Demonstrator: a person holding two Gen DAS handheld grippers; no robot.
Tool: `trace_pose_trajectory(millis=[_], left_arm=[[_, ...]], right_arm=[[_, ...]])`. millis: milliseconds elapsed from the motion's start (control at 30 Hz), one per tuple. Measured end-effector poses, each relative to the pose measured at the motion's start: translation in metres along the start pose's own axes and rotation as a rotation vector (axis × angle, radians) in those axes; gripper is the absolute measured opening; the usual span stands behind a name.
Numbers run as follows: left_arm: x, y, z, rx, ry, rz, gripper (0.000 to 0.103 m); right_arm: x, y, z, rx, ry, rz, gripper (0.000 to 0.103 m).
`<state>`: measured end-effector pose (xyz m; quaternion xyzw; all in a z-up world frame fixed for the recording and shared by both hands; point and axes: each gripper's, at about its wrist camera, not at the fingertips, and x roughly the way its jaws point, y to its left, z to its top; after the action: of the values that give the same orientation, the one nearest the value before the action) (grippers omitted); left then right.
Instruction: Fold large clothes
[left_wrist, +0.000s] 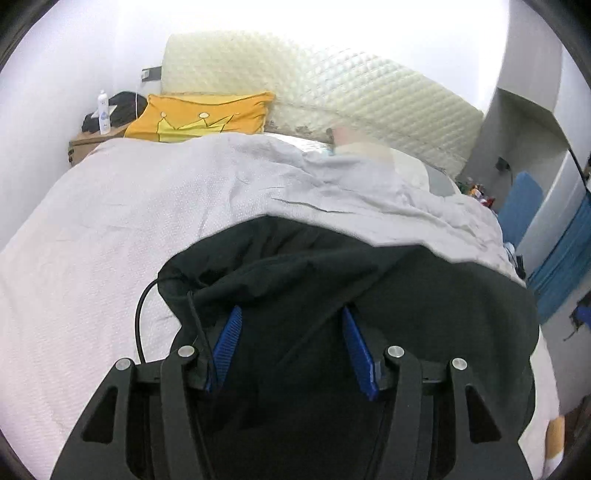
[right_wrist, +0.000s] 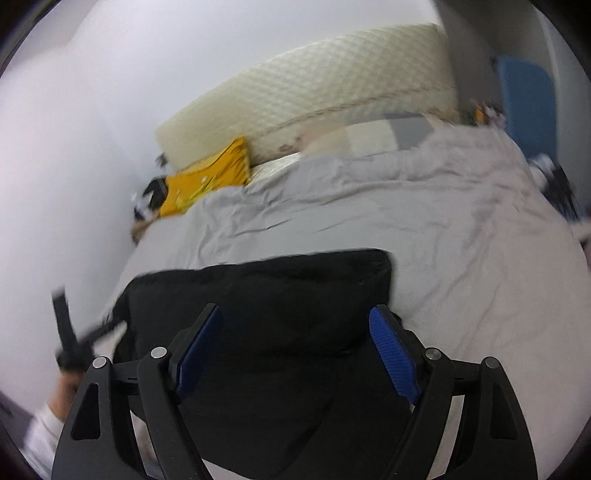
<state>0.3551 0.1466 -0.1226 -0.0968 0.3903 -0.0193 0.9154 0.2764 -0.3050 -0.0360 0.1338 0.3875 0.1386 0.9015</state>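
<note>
A black garment (left_wrist: 332, 280) lies on a bed (left_wrist: 110, 229) with a pale, wrinkled cover. It sits at the near side of the bed, right under both grippers.

In the left wrist view, the left gripper (left_wrist: 291, 332) has its 2 blue pads (left_wrist: 231, 339) partly apart. Black cloth fills the space between them and bunches up over their tips. The pads look clamped on a thick fold of the garment. A thin black cord (left_wrist: 142, 325) loops out beside the left finger.

In the right wrist view, the right gripper (right_wrist: 297, 325) has its 2 blue pads (right_wrist: 395, 350) wide apart. It is let go, and nothing is pinched. The pads do not touch the cloth, which lies folded in a block below them. This view is blurry.

At the low left edge of the right view you can see a hand (right_wrist: 62, 395) with a white sleeve (right_wrist: 40, 432), holding a dark tool.

At the far end of the bed stands a yellow pillow (left_wrist: 199, 118) with a crown picture. Behind it leans a cream quilted pad (left_wrist: 314, 88). A white bottle (left_wrist: 103, 110) stands on a small table left of the pillow.
</note>
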Motion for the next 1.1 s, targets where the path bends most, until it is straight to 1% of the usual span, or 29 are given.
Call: trace_pose_trajectory(millis=[100, 233, 300, 333, 400, 467, 633, 800, 900, 933, 1000, 1067, 1100], left_arm=[[0.011, -0.006, 0.003, 0.029, -0.021, 0.015, 0.057], [0.032, -0.018, -0.003, 0.094, -0.037, 0.049, 0.057], [0.046, -0.024, -0.004, 0.119, -0.036, 0.067, 0.057], [0.049, -0.022, -0.006, 0.124, -0.041, 0.074, 0.057], [0.053, -0.027, -0.01, 0.114, -0.045, 0.076, 0.057], [0.064, -0.022, -0.007, 0.096, -0.04, 0.073, 0.057], [0.089, -0.019, 0.006, 0.071, -0.011, 0.071, 0.057], [0.114, -0.012, 0.017, 0.029, 0.018, 0.071, 0.057], [0.114, -0.003, 0.021, -0.016, 0.043, 0.028, 0.057], [0.111, 0.004, 0.023, -0.036, 0.05, 0.002, 0.057], [0.101, 0.015, 0.024, -0.044, 0.048, -0.024, 0.057], [0.09, 0.028, 0.024, -0.06, 0.043, -0.047, 0.057], [0.082, 0.04, 0.023, -0.082, 0.038, -0.067, 0.057]], right_arm=[[0.04, 0.025, -0.018, -0.063, 0.024, -0.006, 0.081], [0.098, 0.032, -0.041, -0.063, 0.054, -0.032, 0.081], [0.124, 0.033, -0.05, -0.066, 0.049, -0.038, 0.082], [0.133, 0.034, -0.052, -0.074, 0.036, -0.041, 0.084], [0.142, 0.037, -0.051, -0.088, 0.006, -0.047, 0.086], [0.153, 0.036, -0.047, -0.081, -0.013, -0.041, 0.086], [0.177, 0.035, -0.034, -0.109, -0.005, -0.06, 0.086], [0.204, 0.031, -0.021, -0.106, 0.008, -0.063, 0.087], [0.209, 0.029, -0.017, -0.098, 0.029, -0.056, 0.087], [0.207, 0.026, -0.015, -0.087, 0.042, -0.042, 0.087], [0.197, 0.02, -0.012, -0.066, 0.05, -0.006, 0.087], [0.177, 0.009, -0.011, -0.051, 0.033, 0.03, 0.087], [0.161, -0.001, -0.01, -0.05, 0.018, 0.04, 0.087]])
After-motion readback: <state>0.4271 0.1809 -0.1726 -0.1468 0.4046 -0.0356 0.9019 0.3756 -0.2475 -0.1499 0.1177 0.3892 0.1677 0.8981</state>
